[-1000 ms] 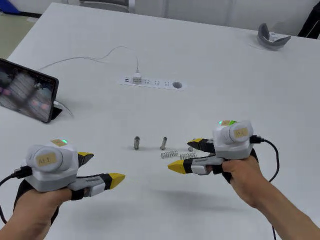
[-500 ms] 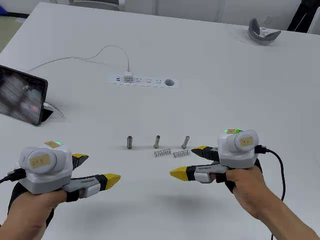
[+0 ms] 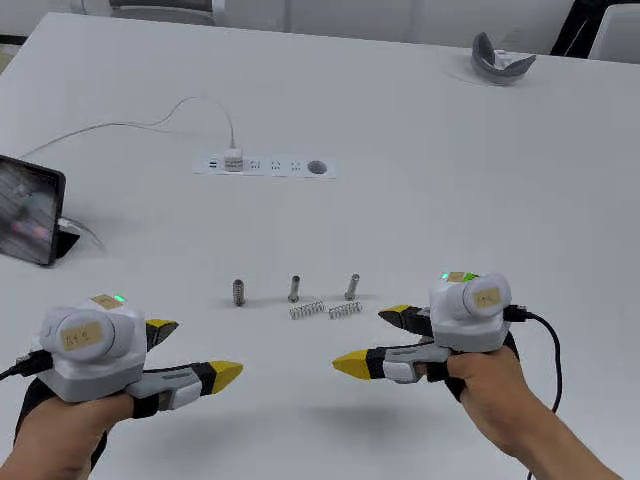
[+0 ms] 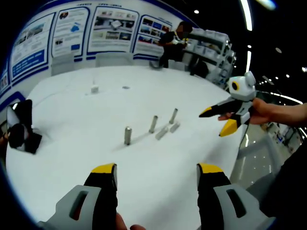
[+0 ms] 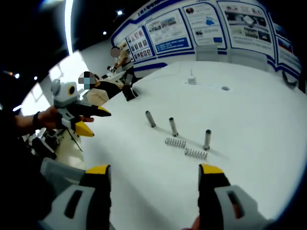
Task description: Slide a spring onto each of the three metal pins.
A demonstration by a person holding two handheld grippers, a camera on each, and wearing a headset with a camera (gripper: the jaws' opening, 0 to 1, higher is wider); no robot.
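Stickers with illegible writing, left claw wide and empty, right claw likewise, springs beside pins

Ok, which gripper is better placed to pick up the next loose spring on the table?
Right. The right gripper, jaws open, sits close beside the nearer silver coil spring lying by the upright metal pins. The left gripper, also open, is farther from both springs.

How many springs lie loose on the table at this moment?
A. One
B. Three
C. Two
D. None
C: the left spring and the right spring lie flat on the table, just in front of the middle pin and the right pin.
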